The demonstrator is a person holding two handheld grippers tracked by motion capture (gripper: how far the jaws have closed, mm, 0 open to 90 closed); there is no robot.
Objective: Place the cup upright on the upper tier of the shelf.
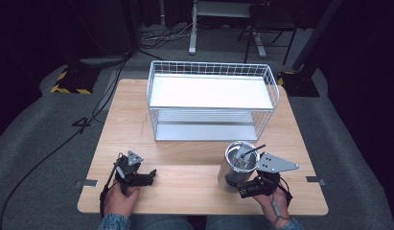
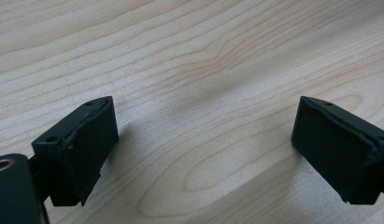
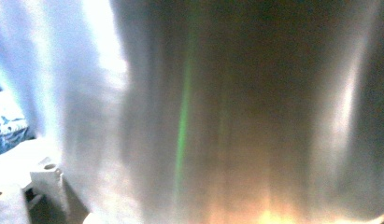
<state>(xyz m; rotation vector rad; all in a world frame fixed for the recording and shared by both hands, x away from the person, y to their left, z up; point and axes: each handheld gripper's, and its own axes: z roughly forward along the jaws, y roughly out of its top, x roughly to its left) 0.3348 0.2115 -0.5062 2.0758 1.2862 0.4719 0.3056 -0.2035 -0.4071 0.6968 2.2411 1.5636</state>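
Looking down from above, a pale wooden table [image 1: 137,124] with a visible grain carries a white wire basket [image 1: 211,98] at its far middle, a rectangular two-level frame with flat light shelves. Near the front right stands a metal cup [image 1: 234,167], a brushed steel cylinder with an open mouth and a thin dark stick leaning out over its rim. The right gripper [image 1: 247,188] sits low against the cup's base on the near right side, its grey three-cornered plate jutting out beside the rim, and the right hand [image 1: 271,201] holds it from below with a patterned blue cuff at the wrist. The left gripper [image 1: 142,177] rests well apart on the front left of the table, the left hand [image 1: 121,197] curled round its body, jaws pointing rightwards. From the left gripper view, two blocky black jaws with matte flat pads stand wide apart over bare wood, nothing between them. From the right gripper view, the cup's wall [image 3: 217,112] is pressed very close, a blurred sheen of streaked steel with a thin green reflection; whether the jaws clamp it I cannot tell.
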